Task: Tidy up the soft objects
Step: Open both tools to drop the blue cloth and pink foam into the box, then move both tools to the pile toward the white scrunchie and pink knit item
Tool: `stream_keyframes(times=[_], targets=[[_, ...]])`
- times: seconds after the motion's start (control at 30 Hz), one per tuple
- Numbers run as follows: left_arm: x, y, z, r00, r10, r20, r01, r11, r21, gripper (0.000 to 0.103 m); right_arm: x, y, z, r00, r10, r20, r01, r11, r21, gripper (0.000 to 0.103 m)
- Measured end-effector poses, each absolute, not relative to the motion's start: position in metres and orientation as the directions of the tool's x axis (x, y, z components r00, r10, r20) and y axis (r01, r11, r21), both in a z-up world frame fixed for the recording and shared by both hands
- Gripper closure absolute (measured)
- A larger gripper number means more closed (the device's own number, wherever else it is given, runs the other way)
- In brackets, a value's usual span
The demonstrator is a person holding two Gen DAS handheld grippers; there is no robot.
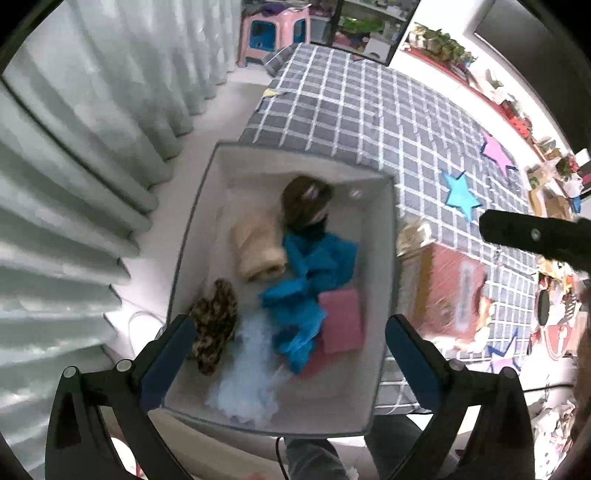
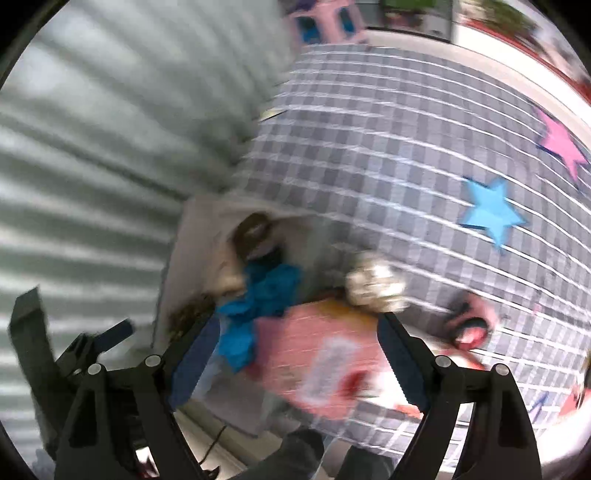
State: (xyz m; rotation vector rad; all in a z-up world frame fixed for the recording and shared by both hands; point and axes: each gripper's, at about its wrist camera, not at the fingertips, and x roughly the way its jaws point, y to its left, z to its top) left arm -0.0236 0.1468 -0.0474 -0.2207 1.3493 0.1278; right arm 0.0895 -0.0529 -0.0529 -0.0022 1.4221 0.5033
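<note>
Between drops: left gripper (image 1: 291, 350) spread empty above storage bin (image 1: 388, 258); right gripper (image 2: 291, 354) spread empty, beside it. Next: reaching for another soft item on checked bedcover (image 2: 388, 166).

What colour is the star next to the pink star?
Blue star; clearest in the left wrist view.

Pale pleated curtain (image 1: 74, 155), pink stool (image 1: 273, 31), checked bedspread (image 1: 362, 110) with star patches.

right hand-held gripper (image 2: 291, 354) open, blurred checked bedspread (image 2: 388, 155)
</note>
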Motion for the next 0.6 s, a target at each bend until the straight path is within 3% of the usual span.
stream_keyframes(times=[0.17,0.43,0.6], targets=[[-0.001,0.127,-0.038,0.215,-0.045,-0.976,-0.175,0.981,-0.084,0.0,0.12,-0.115,-0.09,0.011,0.284,-0.959,-0.154,0.948,0.278,0.015],[0.015,0.097,-0.048,0.143,-0.028,-0.989,-0.142,0.989,-0.049,0.0,0.142,-0.133,-0.158,-0.14,0.385,-0.912,-0.028,0.919,0.392,0.015],[0.034,0.077,-0.044,0.122,-0.031,-0.992,-0.132,0.99,-0.047,0.0,0.149,-0.154,-0.168,-0.086,0.242,-0.967,-0.052,0.968,0.247,0.015]])
